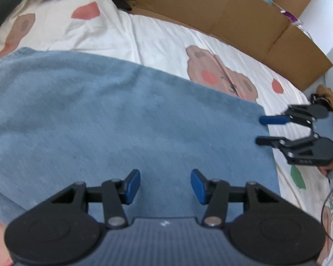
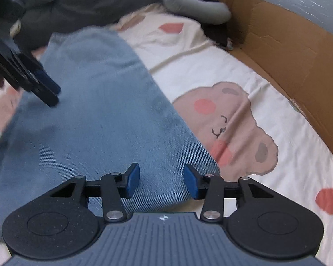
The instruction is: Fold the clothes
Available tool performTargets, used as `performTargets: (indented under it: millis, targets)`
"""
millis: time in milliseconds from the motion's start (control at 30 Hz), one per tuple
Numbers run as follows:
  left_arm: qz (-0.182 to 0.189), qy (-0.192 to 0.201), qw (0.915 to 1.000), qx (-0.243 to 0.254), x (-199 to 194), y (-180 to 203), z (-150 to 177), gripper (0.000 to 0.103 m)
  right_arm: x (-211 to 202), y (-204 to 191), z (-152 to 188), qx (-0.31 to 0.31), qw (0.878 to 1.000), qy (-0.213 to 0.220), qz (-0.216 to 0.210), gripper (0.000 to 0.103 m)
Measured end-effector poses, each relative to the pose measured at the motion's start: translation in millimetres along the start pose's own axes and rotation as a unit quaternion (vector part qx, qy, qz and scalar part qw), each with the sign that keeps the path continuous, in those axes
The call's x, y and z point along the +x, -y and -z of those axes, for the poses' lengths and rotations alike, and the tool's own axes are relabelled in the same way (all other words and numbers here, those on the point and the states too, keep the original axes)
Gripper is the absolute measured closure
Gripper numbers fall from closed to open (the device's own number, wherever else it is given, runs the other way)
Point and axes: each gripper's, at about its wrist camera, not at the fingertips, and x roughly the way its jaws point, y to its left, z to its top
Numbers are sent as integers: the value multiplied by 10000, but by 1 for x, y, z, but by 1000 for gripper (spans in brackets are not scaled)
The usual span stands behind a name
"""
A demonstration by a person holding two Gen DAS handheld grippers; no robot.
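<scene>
A blue fleecy cloth (image 1: 122, 119) lies flat on the bed, seen again in the right wrist view (image 2: 95, 119). My left gripper (image 1: 165, 186) hovers over the cloth's near part, open, with nothing between its blue pads. My right gripper (image 1: 260, 130) stands at the cloth's right edge, held by a hand, open with its fingertips just over the hem. From its own camera the right gripper (image 2: 162, 181) is open above the cloth's corner and holds nothing. The left gripper (image 2: 52, 95) shows there side-on over the cloth's far left.
The bed sheet (image 1: 166, 42) is white with brown bear prints. A cardboard wall (image 1: 244, 20) runs along the far side of the bed. A grey clothes pile (image 2: 88, 2) and a grey cushion (image 2: 195, 6) lie at the head. A black cable (image 1: 330, 199) hangs at the right.
</scene>
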Motion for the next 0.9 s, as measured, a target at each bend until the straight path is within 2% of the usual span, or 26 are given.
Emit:
performTargets:
  millis: [133, 433, 633, 900]
  targets:
    - [32, -122, 9999, 50, 1, 2, 7, 49, 3, -5, 8, -495, 9986, -79, 149, 55]
    - [213, -264, 9992, 215, -5, 9, 25, 51, -9, -4, 6, -668, 9972, -1, 344, 55]
    - [283, -289, 9990, 197, -12, 10, 27, 53, -3, 10, 5, -209, 9992, 6, 327, 55]
    - [598, -479, 9961, 434, -22, 24, 36, 58, 10, 21, 9, 362, 9988, 1, 315, 52]
